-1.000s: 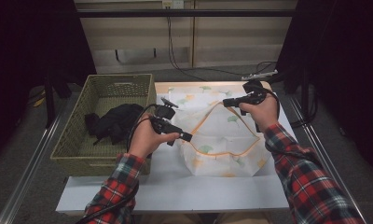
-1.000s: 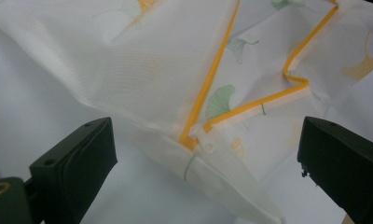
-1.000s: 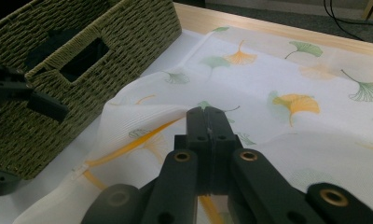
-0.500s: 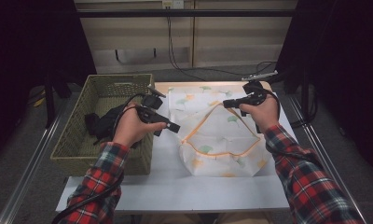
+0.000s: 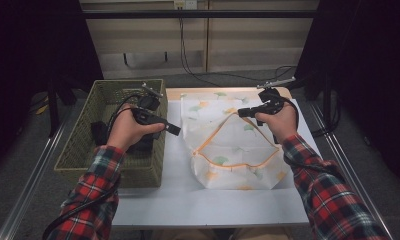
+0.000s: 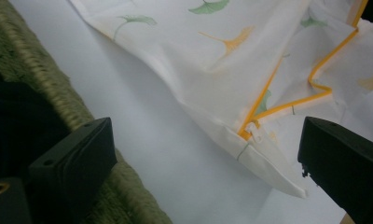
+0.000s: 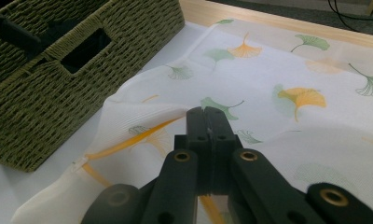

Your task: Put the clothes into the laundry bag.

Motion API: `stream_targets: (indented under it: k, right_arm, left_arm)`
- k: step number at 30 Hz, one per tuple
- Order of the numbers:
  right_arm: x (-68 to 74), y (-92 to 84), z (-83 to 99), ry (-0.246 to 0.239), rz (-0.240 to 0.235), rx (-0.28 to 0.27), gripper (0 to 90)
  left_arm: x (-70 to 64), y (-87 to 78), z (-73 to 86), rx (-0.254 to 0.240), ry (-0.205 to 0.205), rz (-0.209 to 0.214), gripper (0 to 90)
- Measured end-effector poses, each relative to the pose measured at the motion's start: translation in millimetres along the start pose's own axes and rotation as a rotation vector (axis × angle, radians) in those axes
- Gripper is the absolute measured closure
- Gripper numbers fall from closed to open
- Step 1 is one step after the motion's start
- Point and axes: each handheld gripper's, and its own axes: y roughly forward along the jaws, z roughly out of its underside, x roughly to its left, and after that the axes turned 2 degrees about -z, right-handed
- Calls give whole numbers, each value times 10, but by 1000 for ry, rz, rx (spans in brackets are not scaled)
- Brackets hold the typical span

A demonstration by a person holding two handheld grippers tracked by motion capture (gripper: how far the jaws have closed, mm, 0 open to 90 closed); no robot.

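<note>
We swung our left gripper (image 5: 174, 130), jaws released, from bag (image 5: 233, 150) toward basket (image 5: 83, 150) | right gripper (image 5: 243, 113) clenched bag's rim | clothes (image 5: 99, 132) next, likely

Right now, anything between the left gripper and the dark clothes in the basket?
Nothing visible. The left gripper has its fingers open at the basket rim nearest the bag, and the dark clothes lie uncovered inside. The right gripper is shut on the laundry bag opening, holding it up.

basket (image 5: 83, 145) blocks left, table (image 5: 198, 205) front open
</note>
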Motion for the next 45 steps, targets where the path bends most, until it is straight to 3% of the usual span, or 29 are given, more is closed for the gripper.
stream_targets:
  k: [5,15,24,28,38,42,45]
  right_arm:
    - [4,10,4,-4,-3,1,900]
    - [17,12,13,-2,2,5,900]
    - [31,25,16,-8,1,11,900]
    - [35,32,20,-9,-3,15,900]
    - [22,24,42,-5,-5,25,900]
    - [15,42,56,-3,-5,25,900]
    - [12,59,70,-2,-11,31,900]
  left_arm:
    - [145,-117,32,-12,-11,-16,38]
    - [477,-265,156,-27,-78,-75,37]
    - [714,-247,238,-29,-117,-118,39]
    - [795,-205,247,-43,-110,-118,43]
    - [984,-147,276,-26,-108,-171,36]
    - [1086,-114,309,-44,-108,-187,34]
    - [1167,-68,354,-29,-82,-221,31]
